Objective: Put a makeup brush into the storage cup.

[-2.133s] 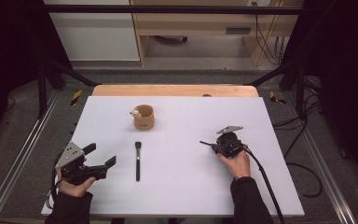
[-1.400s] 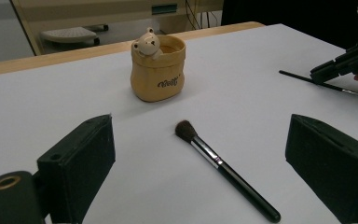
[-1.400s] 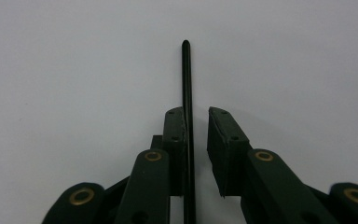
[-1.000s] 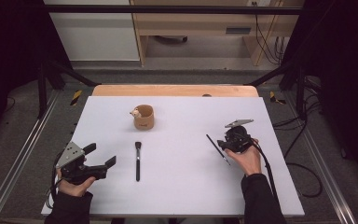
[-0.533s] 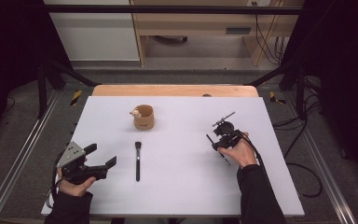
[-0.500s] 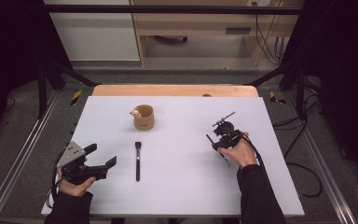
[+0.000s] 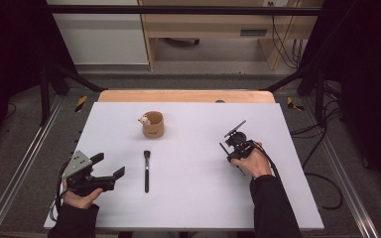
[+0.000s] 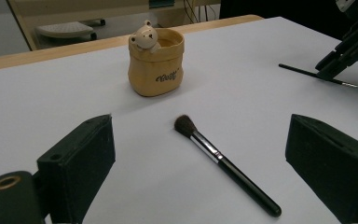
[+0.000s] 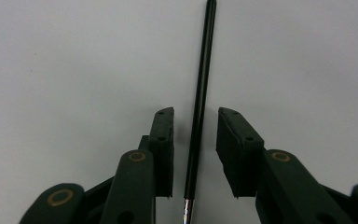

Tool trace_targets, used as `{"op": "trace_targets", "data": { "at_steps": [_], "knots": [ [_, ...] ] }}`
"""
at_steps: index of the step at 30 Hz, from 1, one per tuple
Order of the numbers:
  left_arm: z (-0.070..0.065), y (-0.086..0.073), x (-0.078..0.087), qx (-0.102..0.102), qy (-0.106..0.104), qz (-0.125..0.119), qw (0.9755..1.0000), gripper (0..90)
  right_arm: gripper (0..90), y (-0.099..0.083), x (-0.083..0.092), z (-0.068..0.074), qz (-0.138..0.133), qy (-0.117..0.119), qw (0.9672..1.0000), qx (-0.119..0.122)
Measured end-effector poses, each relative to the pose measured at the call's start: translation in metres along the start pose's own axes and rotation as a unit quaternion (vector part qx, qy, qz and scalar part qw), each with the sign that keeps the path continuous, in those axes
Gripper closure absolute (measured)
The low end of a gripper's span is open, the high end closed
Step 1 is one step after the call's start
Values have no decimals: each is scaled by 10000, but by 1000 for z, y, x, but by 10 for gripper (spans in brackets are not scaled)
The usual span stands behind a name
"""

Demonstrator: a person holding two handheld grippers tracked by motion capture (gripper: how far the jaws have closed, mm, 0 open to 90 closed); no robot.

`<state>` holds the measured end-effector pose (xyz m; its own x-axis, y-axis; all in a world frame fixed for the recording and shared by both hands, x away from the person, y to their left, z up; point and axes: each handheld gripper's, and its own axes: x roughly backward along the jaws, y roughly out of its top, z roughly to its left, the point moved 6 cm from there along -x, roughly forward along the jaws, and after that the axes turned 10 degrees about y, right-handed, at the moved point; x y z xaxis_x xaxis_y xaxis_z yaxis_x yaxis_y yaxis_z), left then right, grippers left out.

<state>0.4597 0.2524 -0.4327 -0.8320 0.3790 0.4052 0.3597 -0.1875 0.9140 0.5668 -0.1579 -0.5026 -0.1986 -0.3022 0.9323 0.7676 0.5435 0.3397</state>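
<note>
Straddling a thin black stick-like brush handle (image 9: 200, 93) with a short silver collar near its lower end, the right hand-held gripper (image 9: 195, 135) points down at the white table (image 7: 287, 198). Its two black jaws have just been closing, yet a narrow gap shows on each side of the handle — the pads do not press on it, and the handle lies flat on the table surface between them. From the high view this right hand-held gripper (image 7: 228, 147) sits at the right-centre of the table, held by the person's right hand (image 7: 252, 162), with the slim handle (image 7: 224, 148) poking out on a slant beside it. In the left gripper view the same slim handle (image 8: 319, 76) lies on the table far off to the right.

The left hand-held gripper (image 7: 110, 167) rests near the front left corner of the table, gripped by the left hand (image 7: 79, 196). Its jaws stand wide apart with nothing between them.

A black-handled makeup brush with a dark bristle head and silver ferrule (image 8: 226, 163) lies flat on the table ahead of the left hand-held gripper, bristles toward the far side. Just beyond it stands a tan, sack-shaped pot with a small bear figure on its rim (image 8: 157, 60) — upright, apart from the brush.
</note>
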Motion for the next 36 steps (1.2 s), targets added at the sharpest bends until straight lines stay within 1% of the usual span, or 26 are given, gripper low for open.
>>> {"op": "trace_targets", "data": {
  "at_steps": [2,4,8,10,13,18,22,33,34,36],
  "knots": [
    [0,0,0,4,-3,7,10000,74,705,-1,-1,1,76,34,10000,-21],
    [0,0,-1,8,5,6,10000,74,720,-1,-2,0,97,-10,10000,-15],
    [0,-1,-1,3,-1,14,10000,74,752,-2,-2,1,151,29,9999,-41],
    [-1,-1,-1,-13,-5,25,10000,74,769,-2,-2,2,159,71,9998,-79],
    [-2,-1,-1,-22,-7,19,10000,74,790,-2,-3,3,161,38,9998,-73],
    [-2,-1,-1,-29,-10,32,10000,74,827,-1,-3,4,172,94,9996,-188],
    [-2,-1,-1,-32,-11,29,10000,74,854,-1,-4,4,169,85,9996,-196],
    [-2,-1,-2,-34,-17,39,10000,74,859,-1,-4,4,181,77,9996,-180],
    [-2,-1,-2,-36,-20,42,10000,75,859,-1,-4,4,167,91,9996,-222],
    [-2,-1,-2,-36,-19,45,10000,74,860,-1,-3,4,167,146,9996,-199]
  ]
}}
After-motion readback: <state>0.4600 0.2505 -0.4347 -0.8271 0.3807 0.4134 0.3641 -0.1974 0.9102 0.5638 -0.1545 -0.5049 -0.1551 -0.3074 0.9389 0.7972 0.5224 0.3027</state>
